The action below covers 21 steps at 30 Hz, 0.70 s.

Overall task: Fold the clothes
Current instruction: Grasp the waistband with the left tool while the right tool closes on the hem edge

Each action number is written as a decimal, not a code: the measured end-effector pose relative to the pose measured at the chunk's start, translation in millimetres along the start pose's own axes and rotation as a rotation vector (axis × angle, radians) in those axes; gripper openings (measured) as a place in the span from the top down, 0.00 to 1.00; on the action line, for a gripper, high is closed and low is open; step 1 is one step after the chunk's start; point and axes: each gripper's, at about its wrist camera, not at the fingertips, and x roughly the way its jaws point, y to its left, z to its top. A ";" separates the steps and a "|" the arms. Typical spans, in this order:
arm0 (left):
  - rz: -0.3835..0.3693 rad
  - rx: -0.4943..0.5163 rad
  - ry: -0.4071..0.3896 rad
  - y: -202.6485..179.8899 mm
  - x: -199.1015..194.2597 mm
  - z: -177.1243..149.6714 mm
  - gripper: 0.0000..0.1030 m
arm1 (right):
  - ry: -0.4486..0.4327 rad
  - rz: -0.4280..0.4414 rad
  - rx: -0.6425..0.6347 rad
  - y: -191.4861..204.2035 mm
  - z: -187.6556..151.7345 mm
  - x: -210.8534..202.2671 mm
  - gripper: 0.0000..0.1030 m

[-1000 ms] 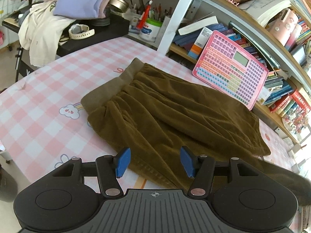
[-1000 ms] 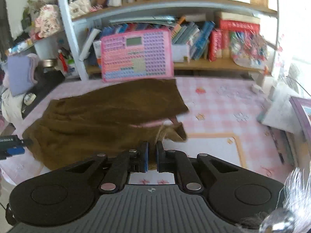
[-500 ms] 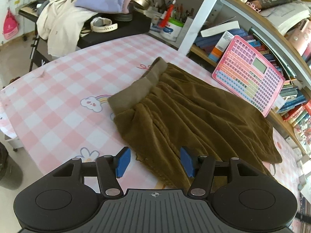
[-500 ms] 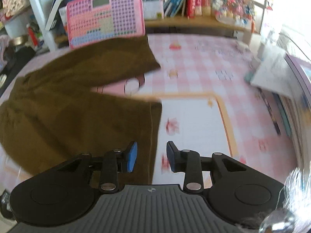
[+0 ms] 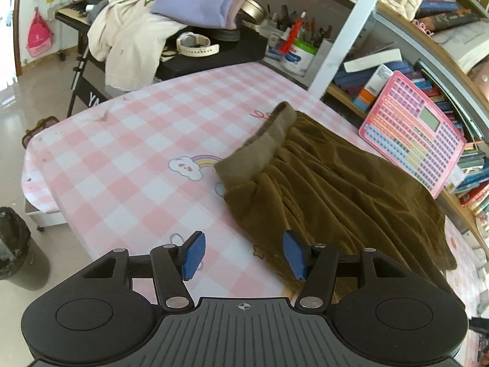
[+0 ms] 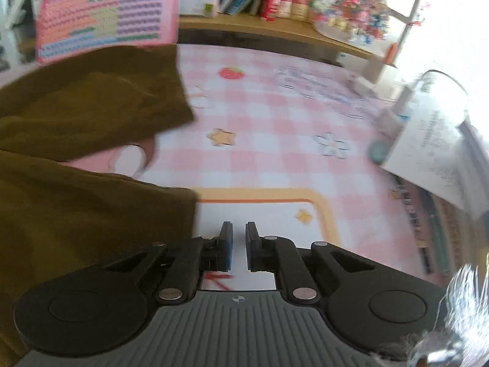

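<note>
Brown corduroy trousers (image 5: 330, 189) lie spread on the pink-and-white checked tablecloth (image 5: 128, 159), filling the centre and right of the left wrist view, with the lighter waistband (image 5: 262, 146) turned toward the middle of the frame beside a printed cloud and rainbow. Compared with a second ago, the garment sits further right and higher in this view, and more bare cloth shows at the left. The left gripper (image 5: 243, 255) hovers at the bottom centre with its blue pads set moderately wide apart and nothing between them, the same gap as before; the right-hand pad overlaps the near edge of the trousers.

In the right wrist view the trousers (image 6: 76, 159) fill the left half of the frame, both leg ends lying flat with a strip of tablecloth between them. A second ago the right gripper (image 6: 239, 246) was clamped on a bunched leg end; half a second ago its jaws stood apart beside the released hem. Now the fingers are drawn almost together, leaving only a narrow slit, and hold nothing, sitting over the white panel with the orange border, just right of the nearer leg's hem. A pink toy keyboard (image 6: 104, 12) leans against the bookshelf (image 6: 275, 30) in the upper left, touching the far leg's edge.
</note>
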 end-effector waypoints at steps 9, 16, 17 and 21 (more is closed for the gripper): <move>0.001 0.022 -0.054 1.2 32.7 43.2 0.45 | -0.049 0.160 -0.028 22.9 -57.8 -86.7 0.78; 0.009 0.219 -0.033 -21.8 77.1 73.3 0.48 | 0.050 0.101 -0.019 46.1 -93.7 -88.4 0.80; 0.000 0.236 -0.017 -23.6 83.2 76.1 0.59 | 0.052 0.092 -0.020 47.3 -94.0 -88.6 0.80; -0.081 0.233 0.046 -20.8 89.9 84.5 0.98 | 0.069 0.061 -0.022 51.3 -94.3 -87.8 0.80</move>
